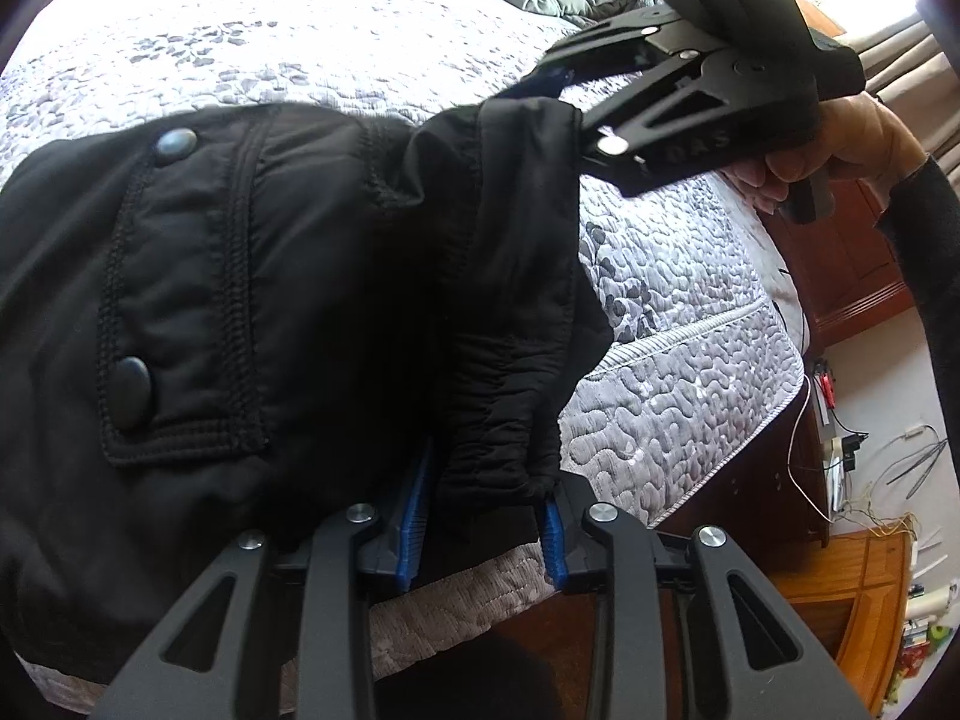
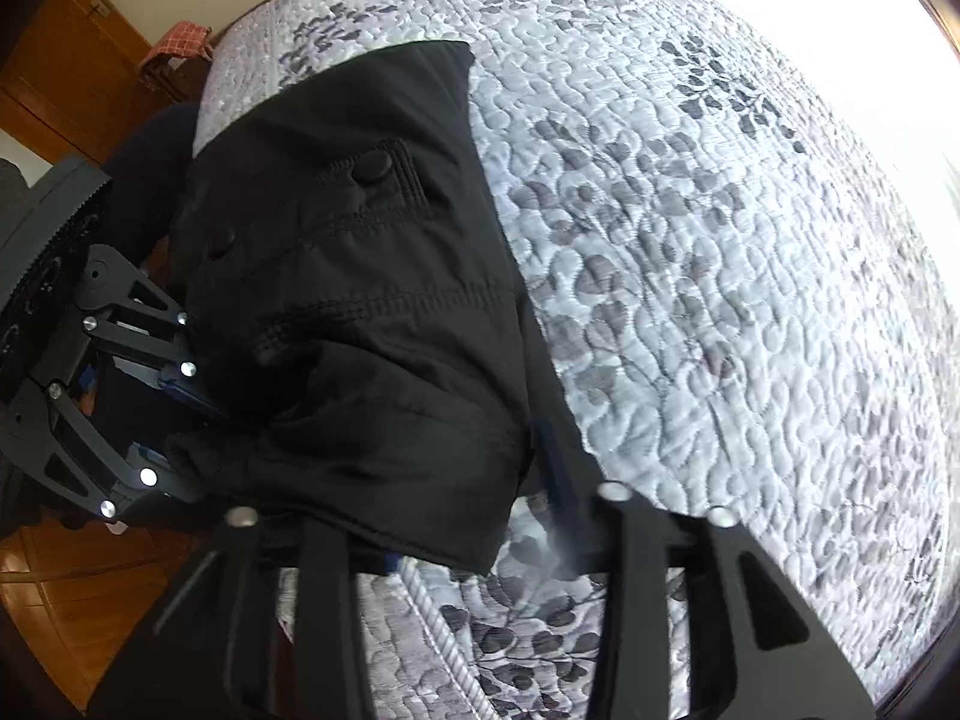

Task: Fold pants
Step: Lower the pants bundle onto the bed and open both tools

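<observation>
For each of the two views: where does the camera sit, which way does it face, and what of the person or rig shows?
Left wrist: on the left gripper, facing down and along the bed; fingers hold the black pants; the right gripper and a hand show.
Right wrist: on the right gripper, facing nearly straight down at pants and quilt; the left gripper shows at left.
Shared: pants, bed, each other's gripper.

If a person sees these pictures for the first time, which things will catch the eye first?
First, the black pants, a dark heap with two snap buttons on a pocket flap, lying on the pale quilted bedspread near the bed's edge. Next, the left gripper, whose blue jaws pinch a gathered fold of the cloth. The right gripper meets the pants at their far corner.
</observation>
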Available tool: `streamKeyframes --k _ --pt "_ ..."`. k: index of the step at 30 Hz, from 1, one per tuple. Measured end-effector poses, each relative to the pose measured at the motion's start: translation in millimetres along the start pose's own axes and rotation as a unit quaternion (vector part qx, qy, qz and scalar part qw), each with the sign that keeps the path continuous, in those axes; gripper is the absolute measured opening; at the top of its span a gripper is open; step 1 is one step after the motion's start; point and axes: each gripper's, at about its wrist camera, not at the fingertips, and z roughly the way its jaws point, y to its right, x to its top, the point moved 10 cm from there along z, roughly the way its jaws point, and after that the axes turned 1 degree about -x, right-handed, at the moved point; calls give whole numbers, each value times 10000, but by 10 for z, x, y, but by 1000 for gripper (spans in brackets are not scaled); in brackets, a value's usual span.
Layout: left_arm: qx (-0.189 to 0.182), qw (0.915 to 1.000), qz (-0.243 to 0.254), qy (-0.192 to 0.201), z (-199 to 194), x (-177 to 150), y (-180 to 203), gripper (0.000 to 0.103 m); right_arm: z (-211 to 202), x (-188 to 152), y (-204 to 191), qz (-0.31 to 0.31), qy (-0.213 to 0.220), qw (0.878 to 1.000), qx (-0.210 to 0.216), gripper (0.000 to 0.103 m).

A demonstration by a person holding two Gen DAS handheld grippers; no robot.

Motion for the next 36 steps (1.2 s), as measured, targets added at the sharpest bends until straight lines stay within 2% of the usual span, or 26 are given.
streamKeyframes --k 6,9,10,11,14,18,19,21,24,27,32,36 --pt "-93 9999 -77 -4 -10 -51 2 35 -122 -217 132 327 -67 9994 -127 58" --pt "-336 9993 -152 71 -92 -65 20 49 -136 -371 190 674 -169 9975 -148 57" --pt "-416 9989 -152 124 -138 -69 31 57 -160 -408 199 796 -133 9966 -153 57" --pt "-486 9986 -145 178 -186 -70 31 61 -196 -435 206 908 -64 9957 -172 56" --pt "-604 9977 -113 271 -298 -82 18 62 -291 -494 186 1221 164 9922 -171 52" --pt "-609 9973 -153 392 -461 -122 -63 65 -386 -526 169 1616 445 9856 -213 39" --pt "-635 9969 -188 418 -510 -125 -107 66 -425 -518 161 1695 565 9836 -240 30" --pt "-659 9962 -228 521 -614 -128 -203 70 -532 -464 123 1944 963 9761 -139 22" --pt "-596 9958 -255 645 -688 -136 -328 79 -579 -286 -33 2112 1496 9656 230 20" --pt "-567 9960 -373 578 -642 -156 -455 79 -349 -159 -184 2199 1574 9610 582 20" --pt "-528 9965 -420 496 -629 -168 -594 79 159 -363 -108 2636 1173 9561 516 17" --pt "-710 9948 -471 554 -736 -132 -539 80 -14 -371 -149 2852 1502 9455 457 20"
